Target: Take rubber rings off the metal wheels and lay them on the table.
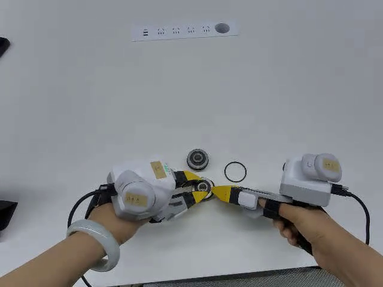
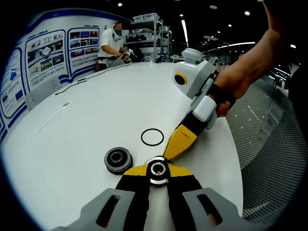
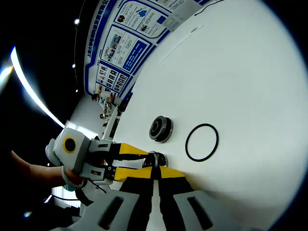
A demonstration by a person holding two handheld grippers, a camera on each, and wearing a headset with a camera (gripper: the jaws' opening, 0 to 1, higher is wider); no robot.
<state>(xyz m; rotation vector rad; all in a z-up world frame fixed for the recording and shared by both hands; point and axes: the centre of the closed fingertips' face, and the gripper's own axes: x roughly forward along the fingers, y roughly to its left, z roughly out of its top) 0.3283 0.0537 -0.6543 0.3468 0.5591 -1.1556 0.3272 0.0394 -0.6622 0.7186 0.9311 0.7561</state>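
Two wheels and one ring in the head view, all on a white table [image 1: 179, 89]. Near the front edge, left gripper [image 1: 200, 186] clenched on the held wheel [image 1: 204, 187], a yellow jaw on either side of it. Right gripper [image 1: 216, 191] coming in from the right, jaws pressed together, tips against that wheel's right rim. Cannot tell whether those tips pinch rubber. Just behind the grippers, loose wheel [image 1: 197, 159] flat on the table, dark-rimmed. To its right and apart from it, ring [image 1: 235, 162] lying flat as an open black circle. Far back, power strip [image 1: 184, 29].

Left gripper view: left gripper [image 2: 158, 171] gripping the held wheel [image 2: 158, 168] between its yellow tips, bright hub facing up. Right gripper [image 2: 169, 151] slanting down from the upper right, hand behind it, its yellow tip touching the wheel's top right. Loose wheel [image 2: 118, 160] just left of the jaws, on the table [image 2: 96, 96]. Ring [image 2: 152, 129] farther out, clear of both wheels.

Right gripper view: right gripper [image 3: 154, 166] with jaws closed side by side, tips at the held wheel [image 3: 156, 157]. Left gripper [image 3: 148, 160] reaching in from the left, jaws above and below that wheel. Beyond, loose wheel [image 3: 160, 128] near the tips. Ring [image 3: 186, 143] to the right, flat on the table [image 3: 250, 72], touching nothing.
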